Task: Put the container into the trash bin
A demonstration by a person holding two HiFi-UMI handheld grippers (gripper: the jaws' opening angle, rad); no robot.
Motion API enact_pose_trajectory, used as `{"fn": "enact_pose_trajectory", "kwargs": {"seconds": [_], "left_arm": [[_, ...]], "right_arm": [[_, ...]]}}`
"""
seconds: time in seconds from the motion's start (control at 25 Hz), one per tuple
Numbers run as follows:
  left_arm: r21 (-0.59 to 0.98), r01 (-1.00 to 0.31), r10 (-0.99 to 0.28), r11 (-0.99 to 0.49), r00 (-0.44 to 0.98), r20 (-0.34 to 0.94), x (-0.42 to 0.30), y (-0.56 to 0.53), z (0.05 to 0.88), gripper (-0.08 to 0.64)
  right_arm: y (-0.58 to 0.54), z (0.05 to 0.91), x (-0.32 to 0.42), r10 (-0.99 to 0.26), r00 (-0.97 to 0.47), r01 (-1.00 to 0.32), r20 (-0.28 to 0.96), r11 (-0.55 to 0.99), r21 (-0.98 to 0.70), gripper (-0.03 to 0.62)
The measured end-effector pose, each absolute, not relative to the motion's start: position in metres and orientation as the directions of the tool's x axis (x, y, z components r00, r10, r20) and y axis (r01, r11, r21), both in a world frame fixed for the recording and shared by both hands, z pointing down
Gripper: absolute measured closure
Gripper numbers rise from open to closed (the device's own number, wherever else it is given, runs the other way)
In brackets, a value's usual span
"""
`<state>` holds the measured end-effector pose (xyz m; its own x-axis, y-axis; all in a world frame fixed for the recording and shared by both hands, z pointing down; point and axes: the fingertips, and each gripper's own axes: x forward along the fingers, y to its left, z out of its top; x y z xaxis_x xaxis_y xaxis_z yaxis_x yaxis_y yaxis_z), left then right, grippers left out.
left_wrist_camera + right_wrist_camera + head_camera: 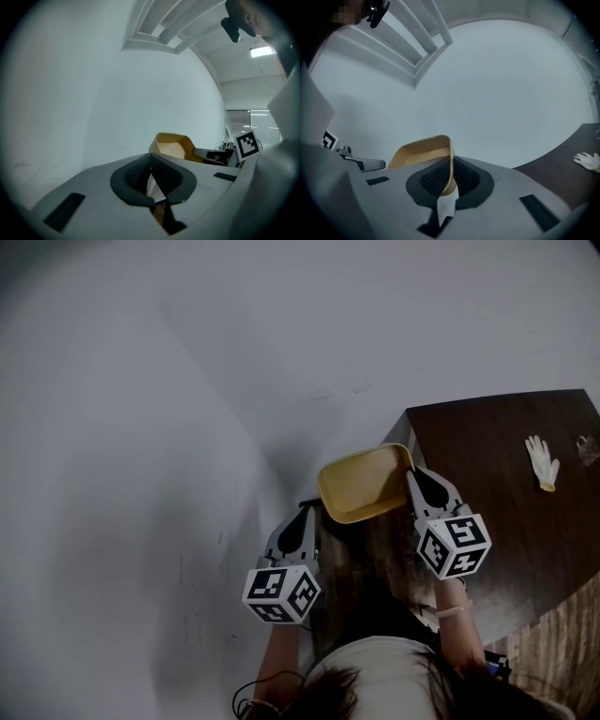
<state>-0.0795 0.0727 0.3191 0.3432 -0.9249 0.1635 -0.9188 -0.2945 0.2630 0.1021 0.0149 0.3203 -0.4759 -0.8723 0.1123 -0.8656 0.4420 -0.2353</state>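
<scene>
A shallow yellow container (366,482) hangs tilted in the air just off the table's left corner. My right gripper (412,474) is shut on its right rim; in the right gripper view the thin yellow wall (424,152) runs between the black pads (436,178). My left gripper (307,512) sits just below and left of the container, apart from it and shut with nothing between its jaws. From the left gripper view the container (174,146) shows ahead, beyond the closed gripper (150,161). No trash bin is in view.
A dark wooden table (506,474) fills the right side, with a white glove (541,462) lying on it and a small clear object (589,448) at its far right edge. A plain pale wall fills the left and the top. The person's arms reach up from below.
</scene>
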Motion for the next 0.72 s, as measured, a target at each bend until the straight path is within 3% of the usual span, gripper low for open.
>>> {"fn": "enact_pose_trajectory", "kwargs": {"seconds": [0.72], "left_arm": [[0.250,-0.925,-0.916,-0.287,0.341,0.210,-0.085,-0.048,0.358,0.540]], "right_arm": [[-0.097,0.368,0.079,-0.827,-0.525,-0.848,0.200,0.489,-0.202,0.571]]}}
